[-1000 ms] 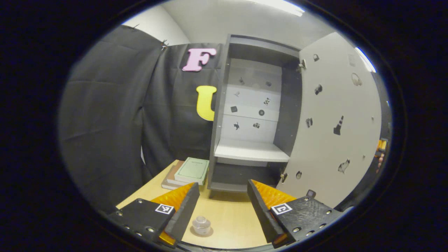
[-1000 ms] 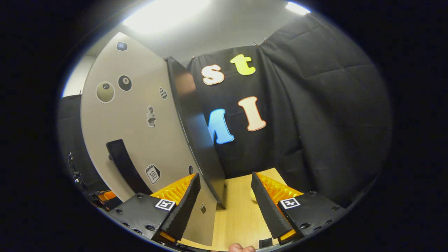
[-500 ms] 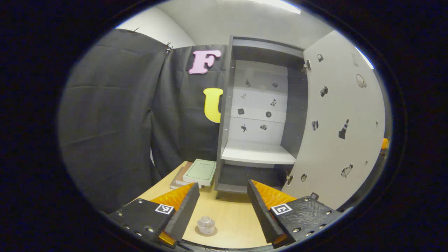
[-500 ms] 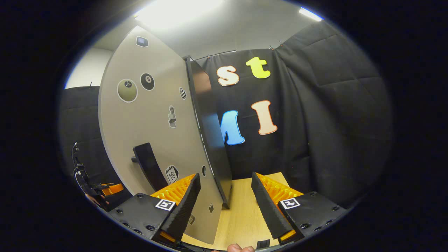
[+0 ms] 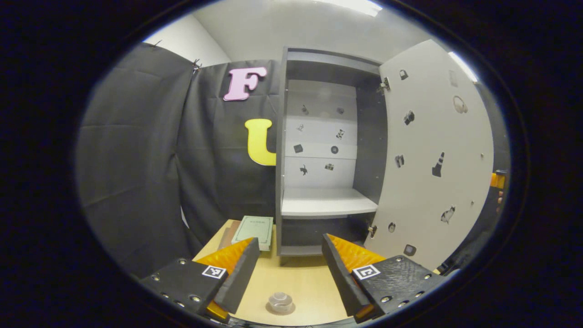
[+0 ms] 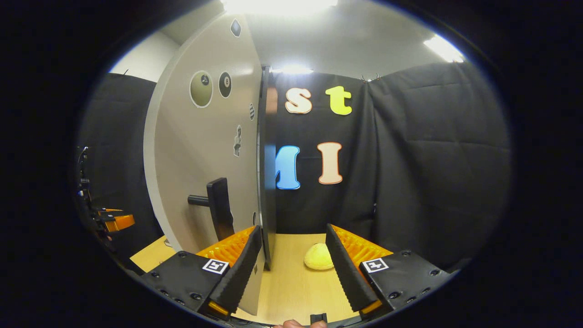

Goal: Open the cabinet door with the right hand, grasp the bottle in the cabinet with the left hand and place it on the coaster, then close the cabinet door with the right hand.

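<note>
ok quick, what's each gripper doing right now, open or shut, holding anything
Left gripper: open, holding nothing, above the table.
Right gripper: open, holding nothing, at the cabinet door's edge.

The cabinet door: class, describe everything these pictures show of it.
The cabinet door stands wide open, hinged at the cabinet's right side. It is a flat pale panel with small stickers on both faces. Its outer face carries a dark bar handle. The right tool straddles its free edge, open, not gripping it.
</note>
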`<state>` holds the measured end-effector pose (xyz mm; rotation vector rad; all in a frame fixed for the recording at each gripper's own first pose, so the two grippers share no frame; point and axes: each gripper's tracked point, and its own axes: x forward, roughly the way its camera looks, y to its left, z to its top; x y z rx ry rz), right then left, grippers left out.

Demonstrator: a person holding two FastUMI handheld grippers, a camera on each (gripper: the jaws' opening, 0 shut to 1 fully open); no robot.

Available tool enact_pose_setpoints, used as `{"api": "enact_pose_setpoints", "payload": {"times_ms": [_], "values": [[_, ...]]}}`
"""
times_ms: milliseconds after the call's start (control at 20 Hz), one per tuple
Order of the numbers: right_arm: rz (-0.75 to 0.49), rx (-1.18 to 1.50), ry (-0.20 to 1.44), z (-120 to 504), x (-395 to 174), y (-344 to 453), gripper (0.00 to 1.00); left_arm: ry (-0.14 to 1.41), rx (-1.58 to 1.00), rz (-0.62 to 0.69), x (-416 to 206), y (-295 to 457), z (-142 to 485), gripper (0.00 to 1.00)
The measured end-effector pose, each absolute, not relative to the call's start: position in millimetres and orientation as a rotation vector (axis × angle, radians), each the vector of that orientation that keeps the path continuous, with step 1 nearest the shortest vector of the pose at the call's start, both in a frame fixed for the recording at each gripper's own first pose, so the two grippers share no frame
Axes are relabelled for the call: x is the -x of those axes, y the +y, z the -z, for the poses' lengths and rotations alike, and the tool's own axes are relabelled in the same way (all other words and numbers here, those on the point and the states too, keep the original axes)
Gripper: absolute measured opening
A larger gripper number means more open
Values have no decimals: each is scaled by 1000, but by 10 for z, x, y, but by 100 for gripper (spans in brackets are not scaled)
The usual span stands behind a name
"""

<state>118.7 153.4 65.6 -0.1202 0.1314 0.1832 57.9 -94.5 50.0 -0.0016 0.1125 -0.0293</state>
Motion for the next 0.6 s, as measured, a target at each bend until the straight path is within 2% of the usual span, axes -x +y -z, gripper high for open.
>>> {"api": "enact_pose_setpoints", "payload": {"times_ms": [150,250,300,350,500,600], "values": [[-160,88,140,-650,-1109,1693,91,115,19,58,-657,-820,-457,83],[-159,96,134,-657,-1068,1851,91,112,29,69,-685,-716,-450,86],[-166,92,131,-650,-1049,1944,91,110,35,75,-695,-667,-451,82],[-175,85,130,-648,-1037,2044,91,110,38,79,-697,-615,-437,85],[-198,83,125,-620,-977,2339,91,105,38,79,-666,-402,-425,82],[-215,82,120,-606,-960,2539,91,105,48,79,-639,-266,-385,85]]}}
